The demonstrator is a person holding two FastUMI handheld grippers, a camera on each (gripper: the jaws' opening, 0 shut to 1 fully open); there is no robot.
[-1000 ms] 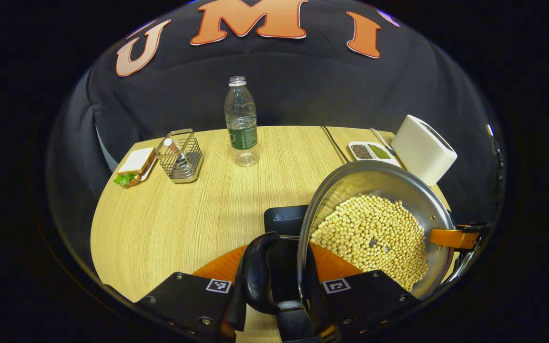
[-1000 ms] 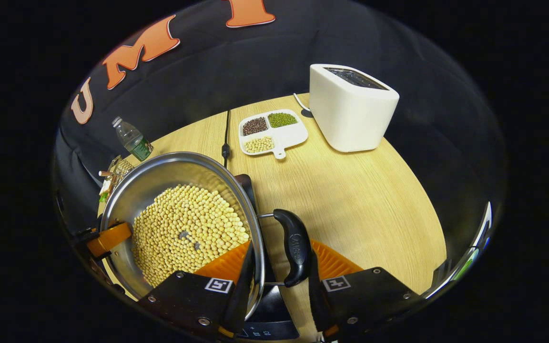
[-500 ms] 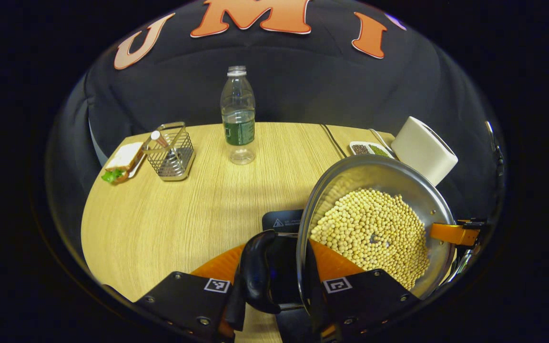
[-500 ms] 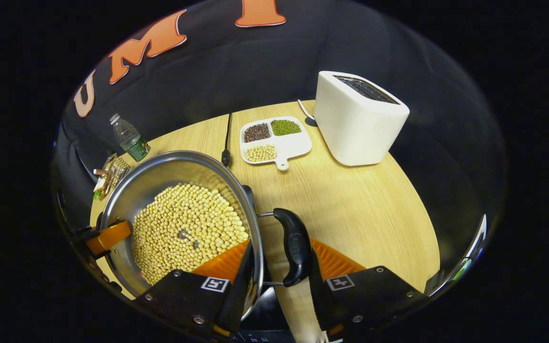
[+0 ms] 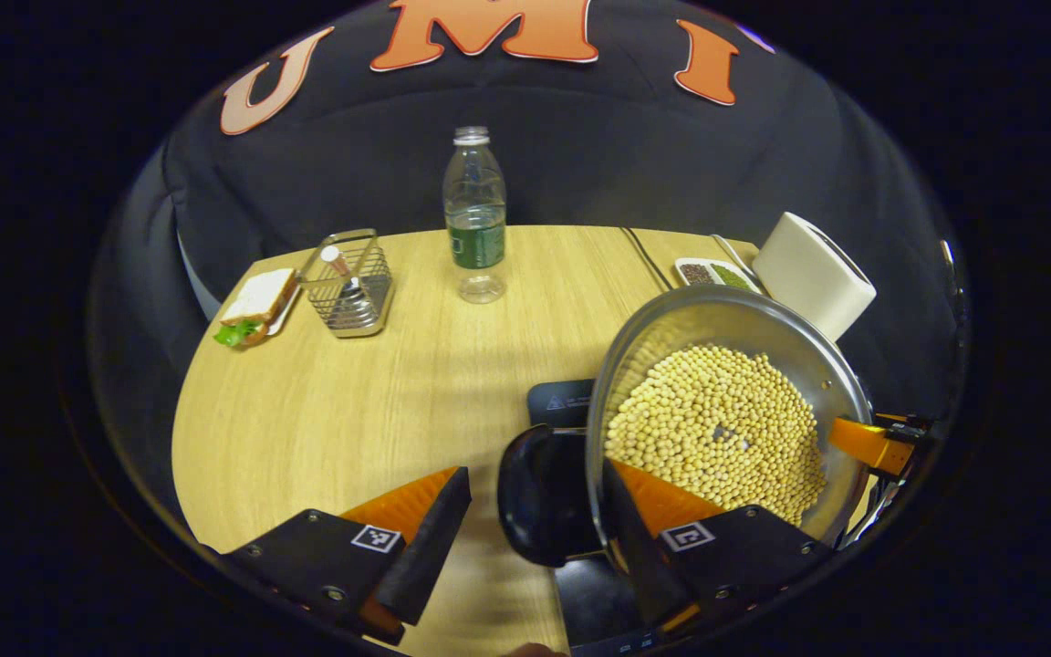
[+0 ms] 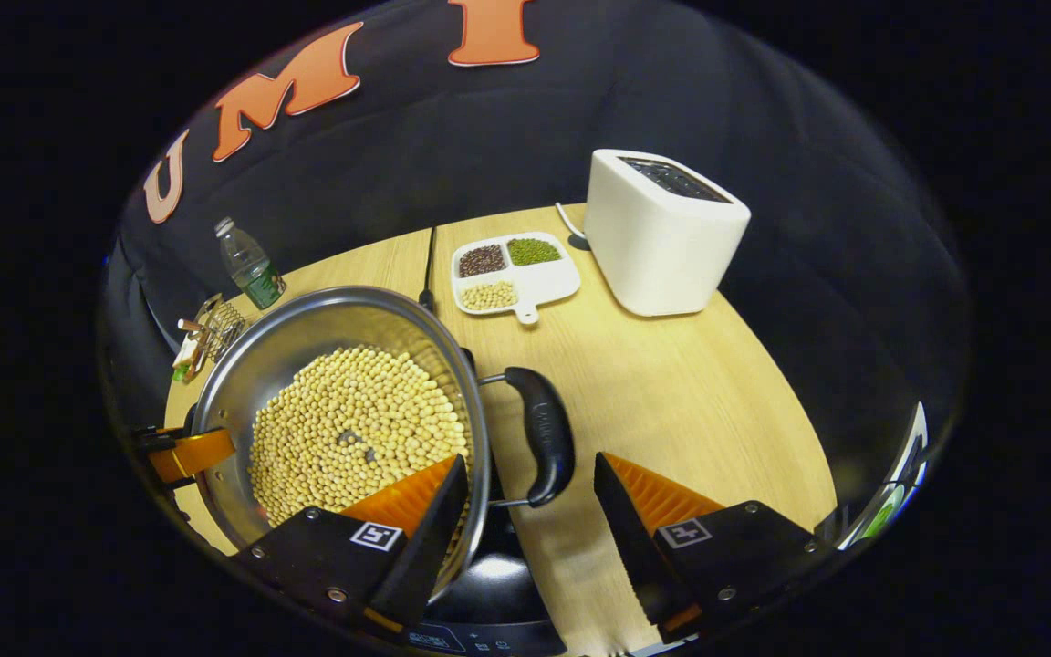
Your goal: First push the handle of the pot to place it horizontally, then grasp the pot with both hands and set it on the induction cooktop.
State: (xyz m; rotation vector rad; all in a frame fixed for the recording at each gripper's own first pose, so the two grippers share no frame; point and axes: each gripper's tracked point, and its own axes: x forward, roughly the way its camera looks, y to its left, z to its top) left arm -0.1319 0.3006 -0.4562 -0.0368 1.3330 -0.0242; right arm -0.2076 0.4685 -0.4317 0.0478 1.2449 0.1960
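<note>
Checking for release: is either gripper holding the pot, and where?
Nothing is held. Left gripper and right gripper stand open around the pot handles.

Little here can be read. My left tool (image 5: 525, 511) and my right tool (image 6: 525, 497) each carry small square black-and-white coded markers on their black finger mounts, patterns rather than words. The black induction cooktop (image 5: 560, 403) bears a small white warning triangle with a line of print beside it, too small to make out. In the right gripper view its front edge shows tiny white control marks that I cannot read. The black curved handle of the steel pot (image 6: 546, 436) has an embossed brand mark along its length, too blurred to spell. The clear plastic bottle with a green label (image 5: 476, 239) shows no legible lettering.
</note>
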